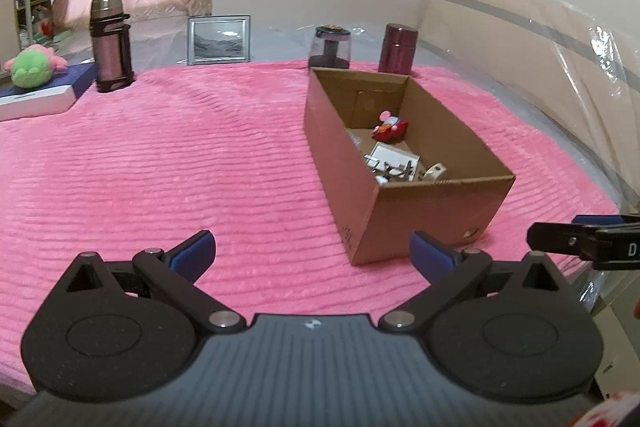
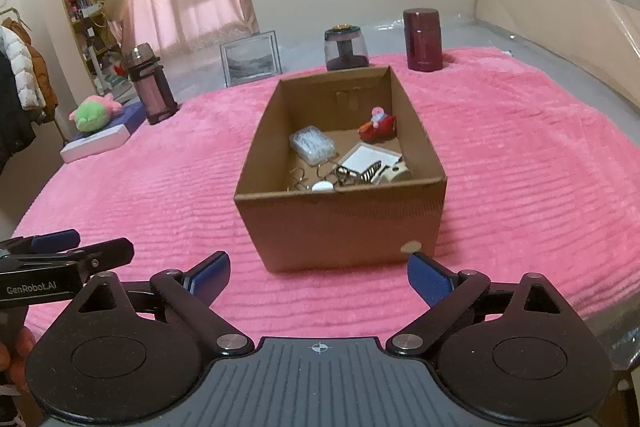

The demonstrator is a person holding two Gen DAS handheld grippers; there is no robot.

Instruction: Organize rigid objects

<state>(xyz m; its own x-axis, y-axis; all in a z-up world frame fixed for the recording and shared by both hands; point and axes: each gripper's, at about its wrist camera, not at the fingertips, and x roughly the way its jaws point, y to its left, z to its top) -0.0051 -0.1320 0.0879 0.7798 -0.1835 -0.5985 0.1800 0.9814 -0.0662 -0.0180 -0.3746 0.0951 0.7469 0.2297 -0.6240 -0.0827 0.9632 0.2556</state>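
Note:
An open cardboard box (image 2: 340,223) stands on the pink blanket (image 2: 520,155); it also shows in the left wrist view (image 1: 432,211). Inside lie a red toy (image 2: 378,126), a clear plastic case (image 2: 312,143), a white card (image 2: 366,159), metal wire pieces (image 2: 352,175) and a white disc (image 2: 322,186). My left gripper (image 1: 312,251) is open and empty, left of the box's near corner. My right gripper (image 2: 318,273) is open and empty, just in front of the box. Each gripper's side shows in the other's view.
At the blanket's far edge stand a pink flask with black handle (image 2: 152,89), a framed picture (image 2: 250,58), a dark jar (image 2: 346,49) and a maroon canister (image 2: 422,39). A green plush (image 2: 94,115) lies on a book at left. A plastic-wrapped headboard (image 2: 560,19) lines the right.

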